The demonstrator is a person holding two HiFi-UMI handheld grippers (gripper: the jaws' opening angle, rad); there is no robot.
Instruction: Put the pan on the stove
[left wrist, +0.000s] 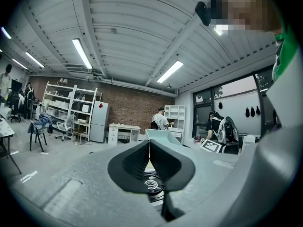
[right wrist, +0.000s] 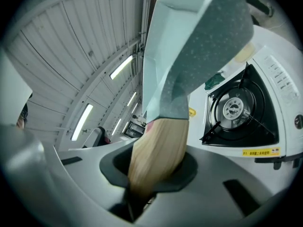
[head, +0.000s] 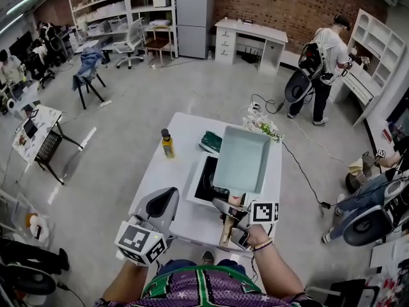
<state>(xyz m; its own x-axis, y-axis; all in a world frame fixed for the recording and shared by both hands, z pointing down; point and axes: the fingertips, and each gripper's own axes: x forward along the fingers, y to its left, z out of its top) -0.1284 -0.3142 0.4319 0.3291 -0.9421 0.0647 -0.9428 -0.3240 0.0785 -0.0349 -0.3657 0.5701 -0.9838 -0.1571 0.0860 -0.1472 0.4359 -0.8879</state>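
nearest, the left gripper hovers at the table's front edge, jaws pressed together on nothing. beside it, the right gripper has its jaws clamped on the wooden handle of the pan, whose long axis runs away from the person. the pan hangs above the stove (burner showing just left of it), so i judge it should come down and slightly left.

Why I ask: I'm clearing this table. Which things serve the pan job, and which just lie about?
Job: pan, held by its wooden handle in the right gripper; stove.
Lying about: yellow bottle, green item, flowers.
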